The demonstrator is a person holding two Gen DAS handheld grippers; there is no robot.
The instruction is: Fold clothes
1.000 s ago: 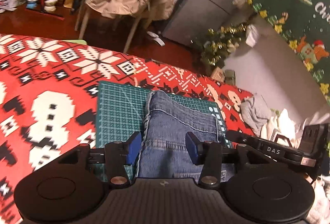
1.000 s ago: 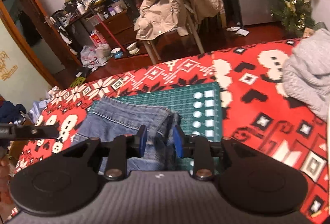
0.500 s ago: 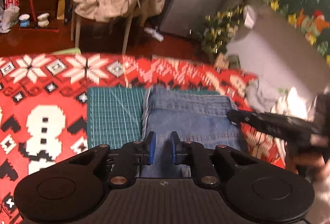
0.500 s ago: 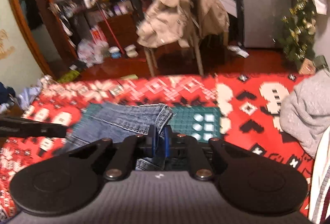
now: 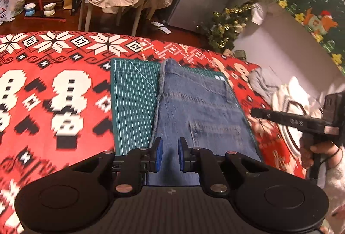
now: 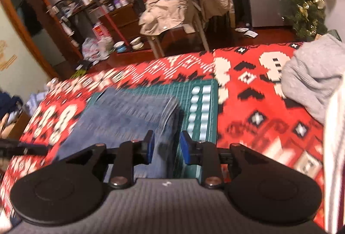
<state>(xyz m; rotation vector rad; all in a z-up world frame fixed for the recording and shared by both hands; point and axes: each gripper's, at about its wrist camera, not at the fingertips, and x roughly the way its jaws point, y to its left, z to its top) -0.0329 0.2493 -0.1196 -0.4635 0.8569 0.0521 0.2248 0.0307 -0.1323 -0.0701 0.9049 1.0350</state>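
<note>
We are holding the left tool (image 5: 168,155) with its blue pads standing narrowly apart and nothing pinched between them; a second ago they were wide on either side of the jeans' edge, so the cloth is now let go. Our right tool (image 6: 166,148) has just been opening again after a brief clench on the denim, and the fabric is lying below the gap, not pressed by the pads, so it is released too. Both tools are drawing back from the garment. The folded jeans (image 5: 200,113) are lying flat on the green cutting mat (image 5: 131,100), which is resting on the red snowman-patterned cloth (image 5: 54,87) covering the surface. We are judging that this fold is laid down, with the denim a compact rectangle, and the next piece is probably due. To our right, a grey sweater (image 6: 312,80) is waiting in a heap on the cloth. No containers are showing near the work.
</note>
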